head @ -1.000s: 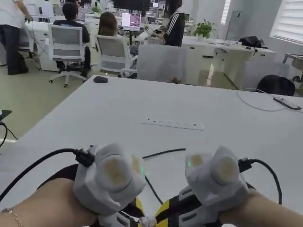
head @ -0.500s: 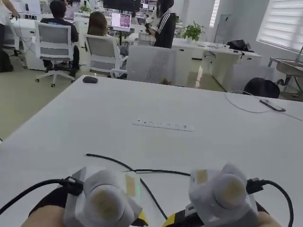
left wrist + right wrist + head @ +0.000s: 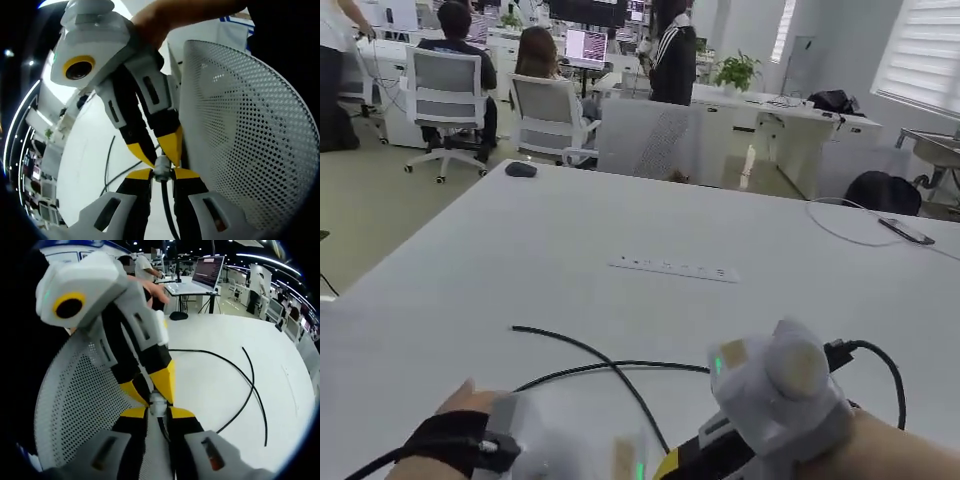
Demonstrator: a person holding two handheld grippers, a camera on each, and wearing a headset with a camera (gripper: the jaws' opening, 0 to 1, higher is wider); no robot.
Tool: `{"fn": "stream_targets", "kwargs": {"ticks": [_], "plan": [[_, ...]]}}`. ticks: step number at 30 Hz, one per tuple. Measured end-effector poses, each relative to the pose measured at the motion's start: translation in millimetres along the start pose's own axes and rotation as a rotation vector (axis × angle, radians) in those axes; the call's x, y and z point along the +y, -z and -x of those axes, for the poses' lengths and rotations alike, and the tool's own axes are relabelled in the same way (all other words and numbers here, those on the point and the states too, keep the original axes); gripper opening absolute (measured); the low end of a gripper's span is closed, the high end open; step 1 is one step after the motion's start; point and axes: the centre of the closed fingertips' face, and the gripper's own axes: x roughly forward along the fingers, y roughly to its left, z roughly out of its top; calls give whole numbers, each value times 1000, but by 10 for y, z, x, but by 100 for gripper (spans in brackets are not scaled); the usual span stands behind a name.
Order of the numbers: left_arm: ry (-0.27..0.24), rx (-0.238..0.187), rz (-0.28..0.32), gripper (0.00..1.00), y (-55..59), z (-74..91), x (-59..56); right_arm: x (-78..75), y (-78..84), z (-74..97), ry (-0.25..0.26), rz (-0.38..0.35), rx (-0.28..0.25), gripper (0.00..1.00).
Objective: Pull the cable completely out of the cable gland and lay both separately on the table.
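Yellow pads of both tongs are meeting nose to nose on the cable gland (image 3: 161,166), held up between them. Your left gripper (image 3: 163,175) is pinching it from 6 o'clock in its own view, and your right gripper (image 3: 158,413) is pinching the opposite end. Black cable (image 3: 244,385) is running through the gland along the 12-to-6 line both tongs share, then looping over the white table (image 3: 720,210) toward 2 o'clock in the right gripper view, so you are likely needing to draw your hands straight apart along that line.
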Motion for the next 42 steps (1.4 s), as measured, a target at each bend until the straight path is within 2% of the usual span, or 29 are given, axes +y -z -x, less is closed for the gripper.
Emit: {"fn": "stream_targets", "kwargs": {"ticks": [3, 7, 9, 10, 11, 13, 14, 16, 18, 19, 20, 21, 22, 23, 24, 25, 26, 27, 28, 30, 32, 33, 35, 36, 38, 39, 41, 42], "plan": [[3, 2, -22, 16, 9, 4, 0, 0, 2, -10, -7, 1, 7, 14], [21, 1, -12, 16, 28, 4, -4, 25, 1, -35, 10, 0, 29, 13], [26, 9, -12, 15, 50, -8, 21, -33, -3, -41, 71, 38, 48, 12], [34, 27, 17, 15, 80, -13, 43, -52, -9, -47, 108, 62, 58, 12], [46, 25, 35, 15, 82, -18, 46, -58, -5, -51, 126, 84, 72, 12], [78, 11, 116, 15, 99, -44, 50, -77, 12, -51, 176, 141, 105, 12], [86, 10, 121, 15, 107, -49, 61, -85, 11, -50, 207, 159, 115, 11], [115, 9, 174, 15, 115, -56, 71, -108, 15, -45, 249, 198, 131, 11], [161, -16, 303, 15, 97, -65, 76, -121, 16, -31, 301, 284, 157, 11], [197, -32, 361, 15, 101, -69, 76, -115, 13, -28, 313, 301, 164, 11], [208, -36, 380, 15, 102, -68, 78, -119, 6, -24, 339, 336, 167, 11], [247, -53, 453, 15, 103, -65, 98, -125, -1, -21, 356, 362, 166, 11], [269, -55, 504, 15, 106, -62, 100, -114, 4, -16, 365, 353, 155, 11], [293, -63, 551, 15, 101, -58, 101, -119, -7, -8, 375, 374, 150, 11], [337, -68, 619, 15, 96, -48, 95, -116, -9, -1, 380, 386, 145, 11], [347, -73, 641, 15, 92, -48, 101, -116, -21, 8, 396, 409, 141, 11], [402, -70, 729, 15, 89, -36, 85, -102, -23, 6, 398, 426, 140, 11], [428, -64, 804, 15, 92, -34, 85, -111, -36, 14, 414, 469, 149, 11], [471, -53, 910, 15, 96, -37, 79, -108, -33, 14, 426, 508, 166, 11], [513, -59, 1050, 15, 96, -57, 89, -117, -26, 17, 456, 571, 198, 11], [502, -87, 1077, 15, 91, -77, 103, -114, -6, 16, 457, 542, 189, 12], [498, -90, 1104, 15, 85, -74, 75, -117, 8, 21, 455, 520, 179, 12], [418, -134, 1006, 16, 62, -94, 105, -129, 36, 41, 451, 451, 157, 13], [380, -139, 990, 16, 57, -91, 130, -170, 34, 76, 480, 405, 135, 14], [260, -120, 859, 16, 99, -75, 188, -199, 21, 120, 494, 355, 105, 19], [174, -104, 770, 16, 112, -54, 241, -222, 29, 142, 500, 339, 104, 23], [86, -67, 671, 16, 131, -19, 284, -264, 34, 181, 514, 337, 105, 26], [52, -62, 600, 16, 111, 6, 301, -268, 32, 187, 525, 341, 105, 25]]}}
